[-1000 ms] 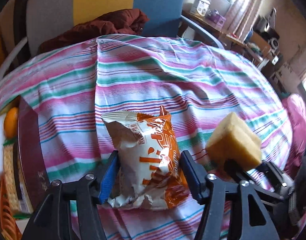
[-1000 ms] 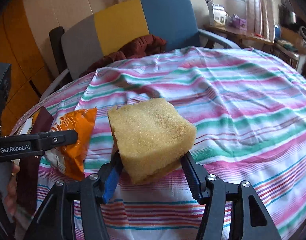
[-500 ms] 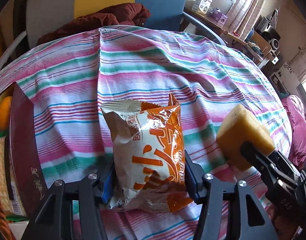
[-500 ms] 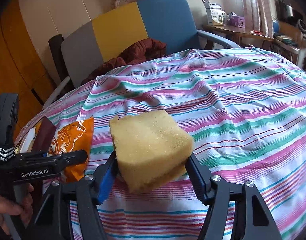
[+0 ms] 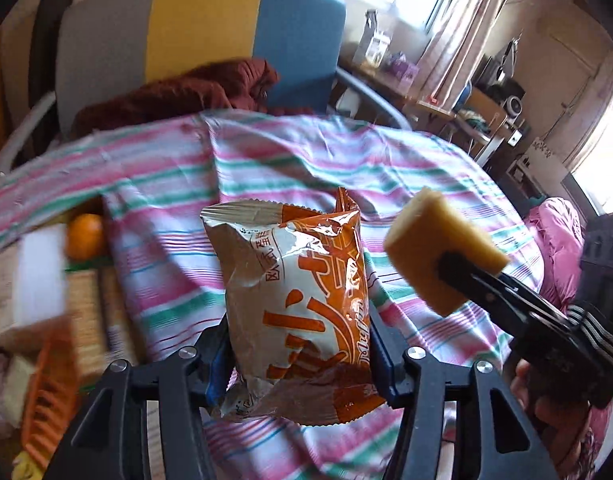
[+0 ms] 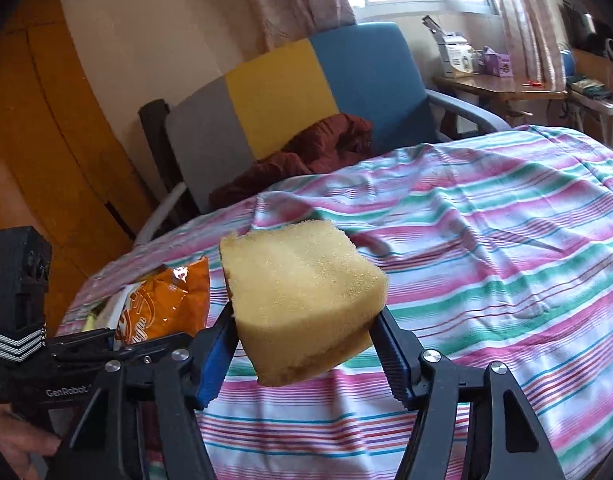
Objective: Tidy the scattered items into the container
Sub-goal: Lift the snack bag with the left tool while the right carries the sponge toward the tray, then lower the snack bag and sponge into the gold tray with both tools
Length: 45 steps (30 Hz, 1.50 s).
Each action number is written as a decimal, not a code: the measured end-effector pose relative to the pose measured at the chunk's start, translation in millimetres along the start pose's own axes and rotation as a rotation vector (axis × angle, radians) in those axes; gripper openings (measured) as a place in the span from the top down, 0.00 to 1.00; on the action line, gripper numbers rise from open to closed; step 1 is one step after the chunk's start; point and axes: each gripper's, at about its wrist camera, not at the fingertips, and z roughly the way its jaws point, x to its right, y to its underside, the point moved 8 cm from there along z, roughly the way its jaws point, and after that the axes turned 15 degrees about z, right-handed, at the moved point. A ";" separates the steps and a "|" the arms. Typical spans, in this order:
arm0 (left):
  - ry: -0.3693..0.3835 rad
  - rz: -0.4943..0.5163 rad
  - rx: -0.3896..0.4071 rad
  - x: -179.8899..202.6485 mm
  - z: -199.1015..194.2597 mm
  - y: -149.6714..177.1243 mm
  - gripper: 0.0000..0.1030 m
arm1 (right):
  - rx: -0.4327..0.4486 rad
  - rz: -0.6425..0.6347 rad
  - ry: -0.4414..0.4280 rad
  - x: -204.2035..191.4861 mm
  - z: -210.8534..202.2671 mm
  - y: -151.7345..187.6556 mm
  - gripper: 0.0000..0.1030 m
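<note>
**Snack bag and sponge carried clear of the striped cloth**

Left wrist view: the left tool (image 5: pixel 302 356) pinches the snack bag (image 5: pixel 294 304) low on its sides, so the crinkled orange-and-white packet stands upright between the pads, clear of the striped tablecloth (image 5: pixel 274 160). Gripping near the bottom probably keeps the puffy upper part from being crushed. To the right the right tool (image 5: pixel 458 276) holds the yellow sponge (image 5: pixel 430 240) in the air beside the bag, the two not touching. At the left edge, blurred, lie an orange fruit (image 5: pixel 84 236) and what seems an orange basket (image 5: pixel 50 404) (likely the container, though I cannot tell for sure).

Right wrist view: the right tool (image 6: pixel 306 340) clamps the sponge (image 6: pixel 302 280) across its width, and the foam bulges slightly between the pads; a soft block needs a squeeze to stay put. It hangs above the tablecloth (image 6: pixel 486 248). The snack bag (image 6: pixel 166 304) shows at lower left, caught in the left tool (image 6: pixel 118 344), with a hand (image 6: pixel 10 444) on the handle beneath. A multicoloured chair (image 6: pixel 290 80) stands behind the table.
</note>
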 end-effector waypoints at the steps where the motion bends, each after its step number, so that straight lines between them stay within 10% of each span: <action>1: -0.013 0.000 0.008 -5.9 -10.4 5.2 0.45 | -0.006 -0.010 -0.020 -9.6 -1.4 3.4 0.36; 19: -0.173 -0.265 -0.111 -158.6 -83.3 146.8 0.44 | -0.282 -0.385 -0.287 -194.5 21.9 126.3 0.36; 27: -0.139 -0.354 0.039 -176.1 -117.4 141.6 0.37 | -0.397 -0.506 -0.244 -211.0 47.9 167.4 0.36; 40: -0.289 -0.352 0.031 -203.5 -129.7 148.9 0.38 | -0.526 -0.748 -0.204 -238.7 82.9 228.6 0.36; 45: -0.355 -0.358 0.079 -214.6 -147.8 149.4 0.38 | -0.569 -0.623 -0.289 -230.3 71.6 214.1 0.28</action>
